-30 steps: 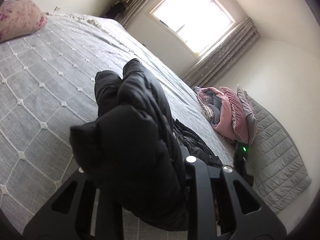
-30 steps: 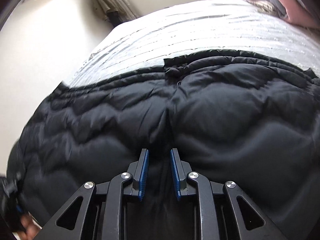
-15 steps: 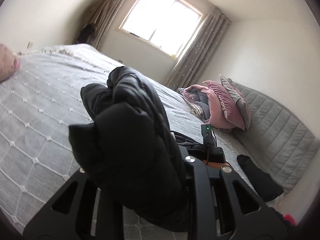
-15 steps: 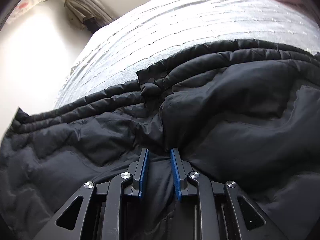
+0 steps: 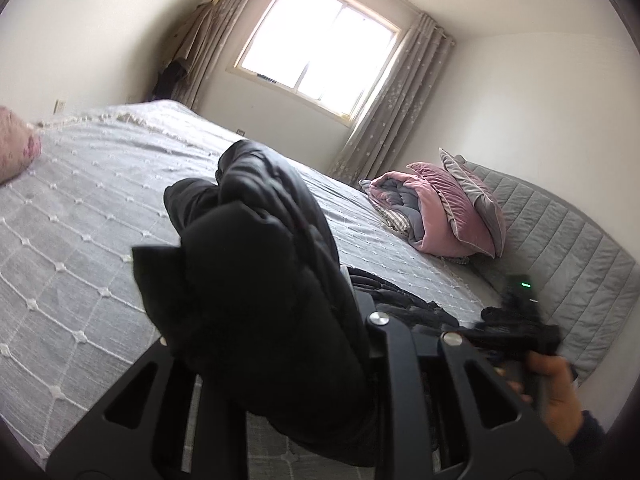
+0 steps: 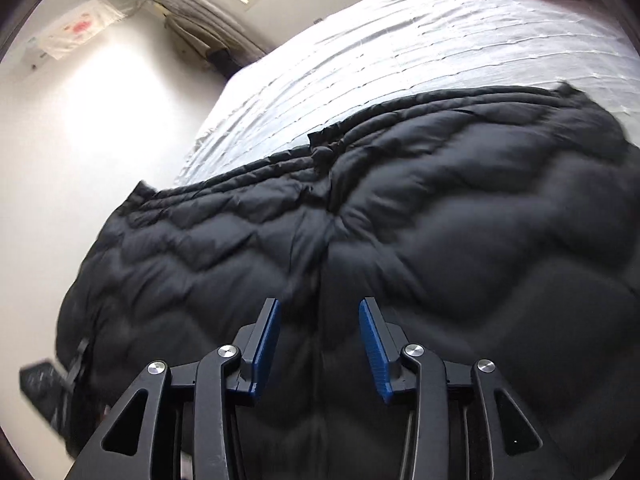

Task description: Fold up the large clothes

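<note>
Left wrist view: the left gripper point(image 5: 280, 320) is clamped on a thick bunch of the black jacket point(image 5: 256, 280), which fills the centre and lower middle of the frame and hides the pads. The bunch stands clear above the grey bedspread point(image 5: 80, 220). At lower right a hand point(image 5: 556, 384) holds the right gripper point(image 5: 516, 332), blurred there. Pink bedding point(image 5: 436, 216) lies at right of centre, well apart from the work. The risk here is slip: the cloth looks slick and puffy, and a bulky wad can creep out of the clamp if it is swung or tugged, dropping the fold half made.

Right wrist view: the right gripper point(image 6: 320, 340) has just been opening; its blue pads point(image 6: 266, 344) stand apart with nothing pinched, the jacket point(image 6: 400, 260) spread below them across the middle and lower frame, its far edge on the bedspread point(image 6: 400, 48). With this side let go, the padded panel may spring back or shift, so the two halves end up askew. A pull from the left would likely drag the whole jacket rather than fold it.
</note>
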`<state>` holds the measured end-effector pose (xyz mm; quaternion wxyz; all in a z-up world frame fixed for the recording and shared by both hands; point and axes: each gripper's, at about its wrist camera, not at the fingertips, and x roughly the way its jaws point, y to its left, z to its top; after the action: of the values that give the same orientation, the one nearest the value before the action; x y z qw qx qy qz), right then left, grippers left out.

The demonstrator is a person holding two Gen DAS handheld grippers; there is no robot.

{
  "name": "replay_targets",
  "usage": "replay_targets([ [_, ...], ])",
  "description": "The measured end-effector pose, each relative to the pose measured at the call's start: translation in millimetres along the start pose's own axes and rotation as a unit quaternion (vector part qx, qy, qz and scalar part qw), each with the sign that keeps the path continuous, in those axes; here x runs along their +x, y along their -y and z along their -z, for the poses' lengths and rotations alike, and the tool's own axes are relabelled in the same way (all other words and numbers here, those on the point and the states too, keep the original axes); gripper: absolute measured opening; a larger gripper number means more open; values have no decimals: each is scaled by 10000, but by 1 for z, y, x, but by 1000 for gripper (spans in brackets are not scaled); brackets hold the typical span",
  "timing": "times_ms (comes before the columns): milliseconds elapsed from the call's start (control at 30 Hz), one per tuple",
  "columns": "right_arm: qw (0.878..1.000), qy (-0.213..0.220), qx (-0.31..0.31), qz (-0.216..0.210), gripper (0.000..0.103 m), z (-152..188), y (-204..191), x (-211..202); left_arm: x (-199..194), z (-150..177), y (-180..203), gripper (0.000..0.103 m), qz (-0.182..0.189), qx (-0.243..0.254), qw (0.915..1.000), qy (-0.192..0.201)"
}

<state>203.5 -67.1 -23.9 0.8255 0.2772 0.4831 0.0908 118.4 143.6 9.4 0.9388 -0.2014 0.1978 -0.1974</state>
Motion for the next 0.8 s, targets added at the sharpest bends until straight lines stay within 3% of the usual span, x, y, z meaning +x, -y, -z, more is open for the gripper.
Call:
replay_targets([
  [67, 9998, 134, 99, -71, 47, 10, 15, -17, 0, 1, 4, 24, -59, 130, 9999, 50],
  [200, 9988, 255, 333, 249, 48, 9, 43, -39, -2, 0, 13, 23, -251, 376, 9989, 135],
  [333, 9939, 691, 420, 750, 48, -9, 74, -69, -5, -10, 20, 21, -499, 559, 9970, 188],
  [467, 9930, 805, 644, 585, 48, -9, 103, -92, -15, -15, 27, 21, -649, 696, 9950, 312],
  [567, 9960, 510, 157, 714, 47, -6, 97, -83, -20, -15, 30, 21, -824, 841, 9925, 333],
  [667, 9975, 182, 254, 631, 48, -8, 115, -73, -27, -18, 45, 21, -880, 1006, 9903, 386],
  [800, 9972, -174, 276, 673, 48, -11, 137, -49, -24, -18, 89, 21, -992, 1674, 9799, 437],
])
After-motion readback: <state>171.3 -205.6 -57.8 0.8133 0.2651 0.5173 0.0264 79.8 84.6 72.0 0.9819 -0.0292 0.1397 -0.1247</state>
